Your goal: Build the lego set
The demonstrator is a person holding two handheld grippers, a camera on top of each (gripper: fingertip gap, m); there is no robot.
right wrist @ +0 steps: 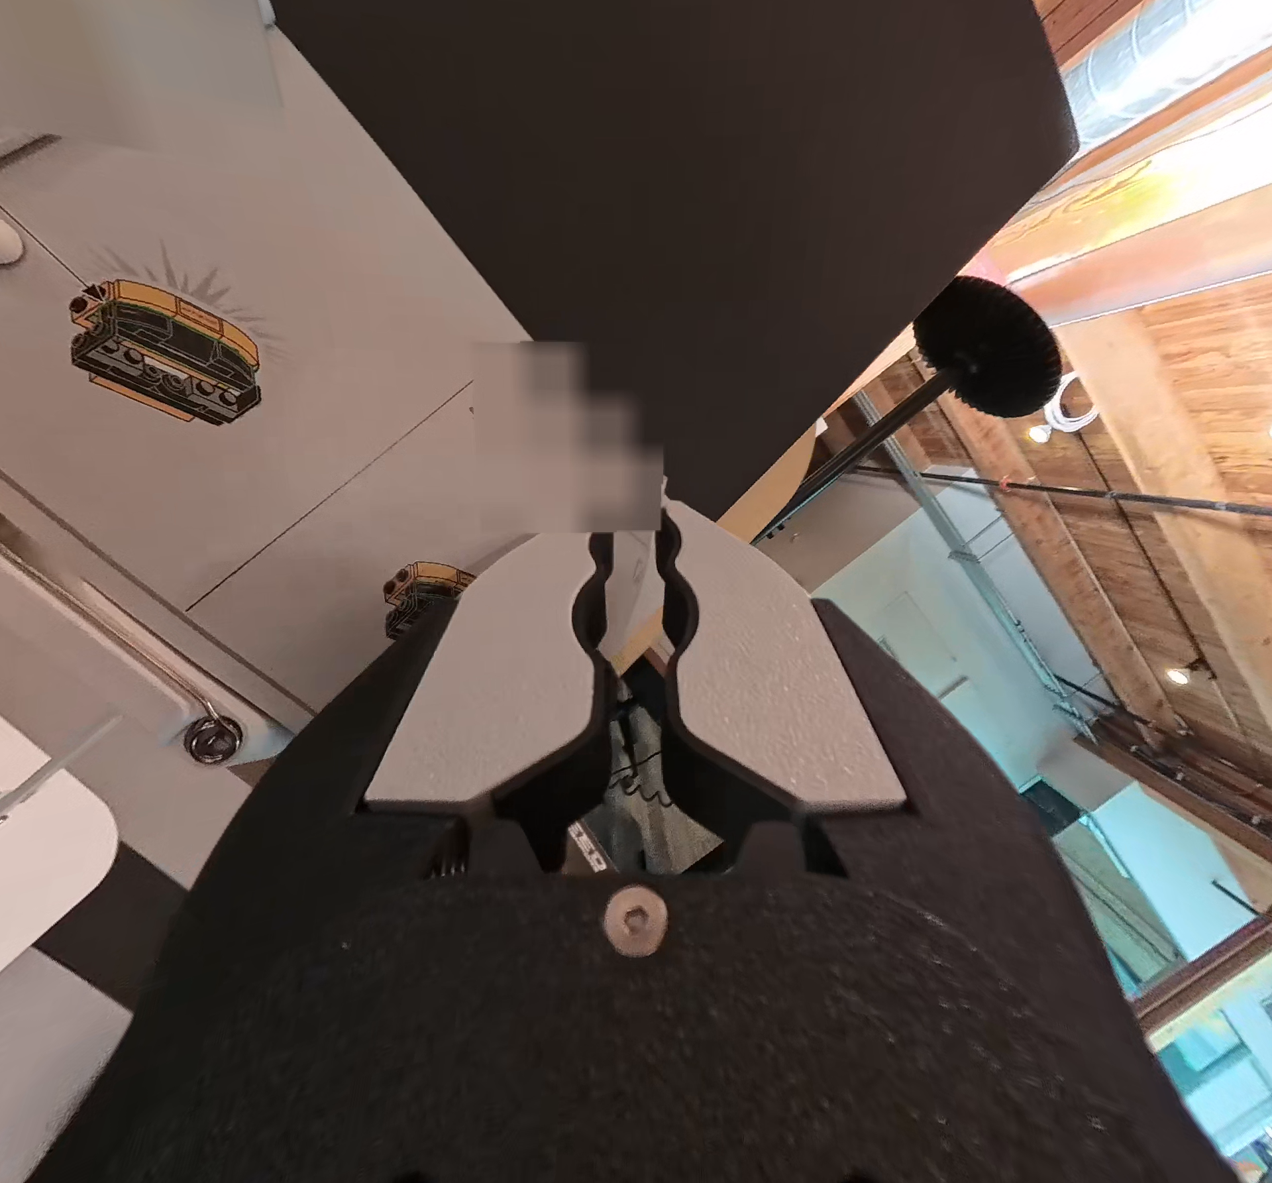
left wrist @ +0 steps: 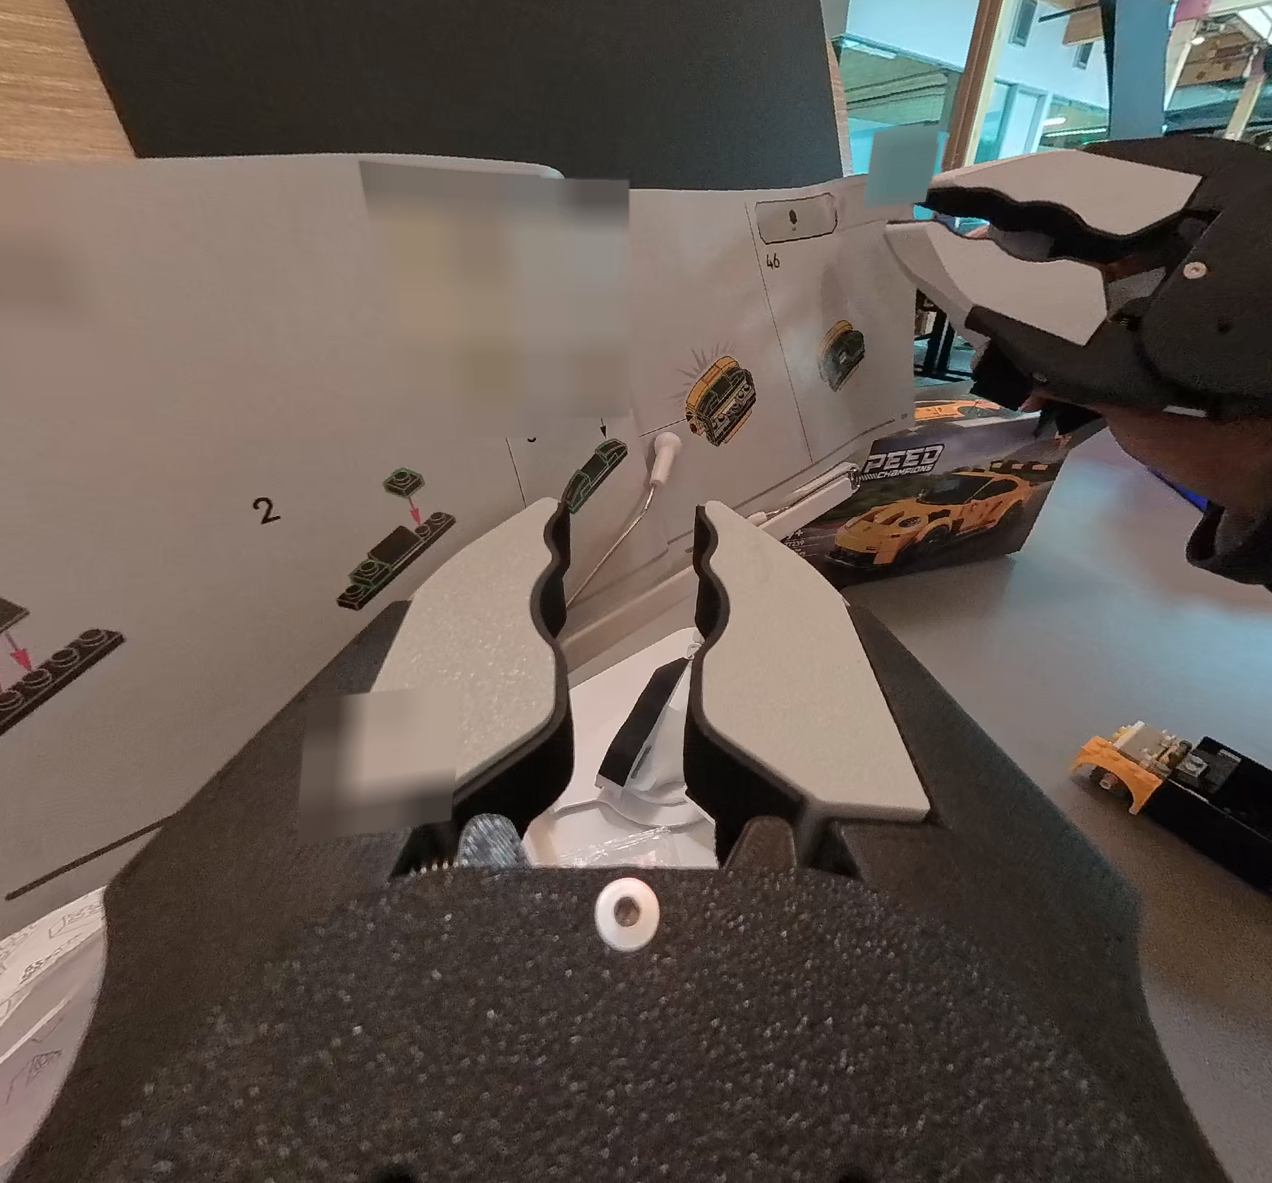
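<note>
Nearest the lens, the left hand-held gripper [left wrist: 630,523] hangs with its jaws apart and nothing between them, pointing at the open instruction booklet [left wrist: 723,324] propped upright just ahead. Beyond its right finger a dark set box [left wrist: 950,516] with a yellow car lies on the grey surface [left wrist: 1032,654]. Farther right sits the partly built orange and black car [left wrist: 1163,778]. Up at the booklet's right edge, the right hand-held gripper [right wrist: 637,534] pinches the page's corner, jaws nearly closed.
</note>
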